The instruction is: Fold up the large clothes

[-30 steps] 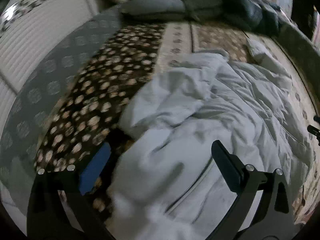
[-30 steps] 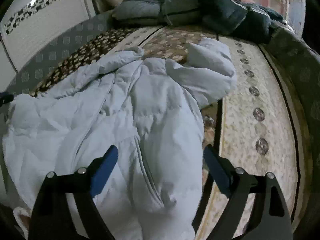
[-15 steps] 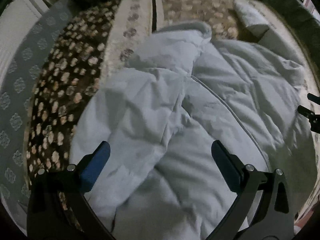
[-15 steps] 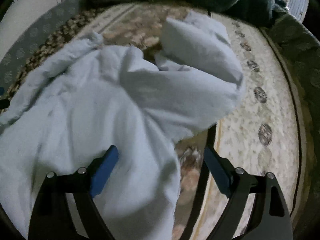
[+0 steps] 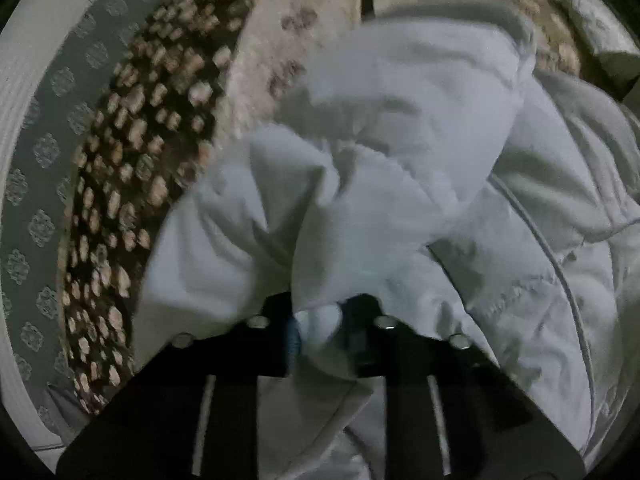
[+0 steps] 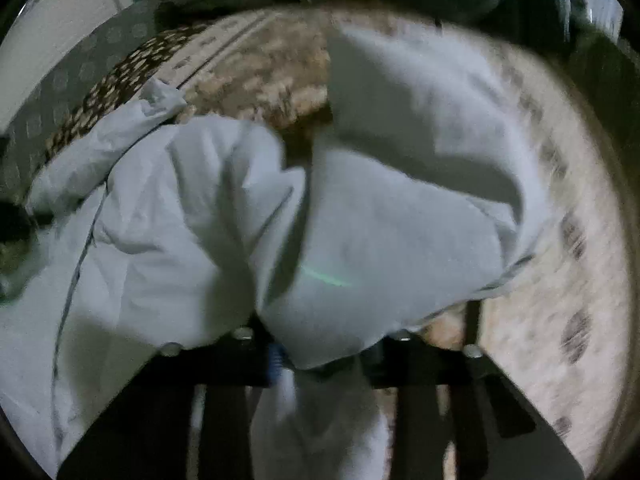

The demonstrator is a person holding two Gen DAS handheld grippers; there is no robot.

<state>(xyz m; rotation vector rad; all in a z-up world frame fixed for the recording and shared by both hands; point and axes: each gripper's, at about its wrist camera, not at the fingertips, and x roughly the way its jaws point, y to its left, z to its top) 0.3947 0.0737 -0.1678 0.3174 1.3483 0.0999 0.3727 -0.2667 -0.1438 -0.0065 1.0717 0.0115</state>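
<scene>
Left gripper (image 5: 319, 320) pinches jacket (image 5: 400, 200); right gripper (image 6: 320, 354) closing on it.

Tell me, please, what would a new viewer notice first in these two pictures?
First, the big pale padded jacket, lying crumpled and filling the middle of both views. Then the grippers: the left gripper is shut on a bunch of its fabric, and the right gripper is closing with another fold between its jaws. Under the jacket lies a patterned bedspread, brown-spotted at the left.
</scene>
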